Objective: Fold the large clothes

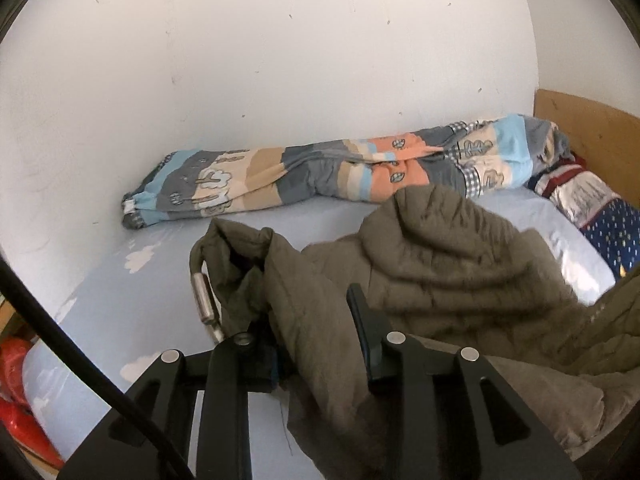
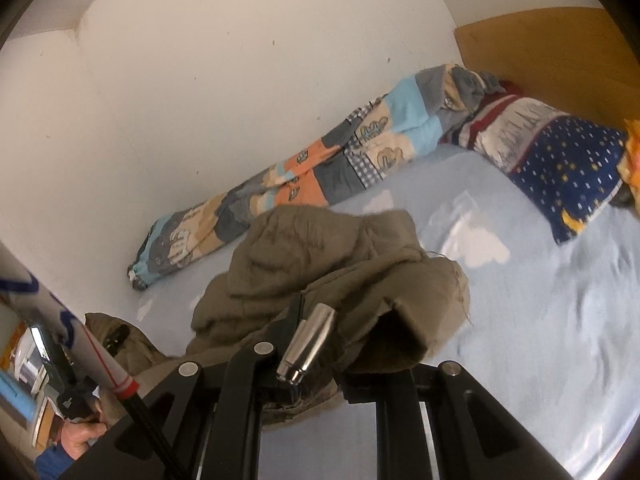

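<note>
**Holding an olive quilted jacket over the bed with both grippers**

Gripping the olive quilted jacket point(image 1: 440, 264) in my left gripper point(image 1: 316, 344), I have its jaws closed narrow on a thick fold of the padded cloth at lower centre of the left wrist view. The rest of the garment heaps up to the right of the frame above the pale blue bed sheet point(image 1: 132, 304). A metal cord toggle point(image 1: 204, 300) hangs from the jacket's edge just left of my jaws.

In the right wrist view my right gripper point(image 2: 320, 344) has the same jacket point(image 2: 320, 256) bunched between its jaws, which are clamped on the fabric at lower centre; a second metal toggle point(image 2: 310, 344) lies across them. The cloth covers the fingertips, so I cannot make out exactly where they pinch.

A patchwork quilt point(image 1: 320, 172) lies rolled along the white wall point(image 1: 260, 60) across the middle of the frame. At the right edge a star-patterned pillow point(image 2: 560, 168) rests against the wooden headboard point(image 2: 540, 52). Something red point(image 1: 16, 396) shows at lower left, cut off by the lens rim. The lower left of the right wrist view is cluttered and too blurred to read.
</note>
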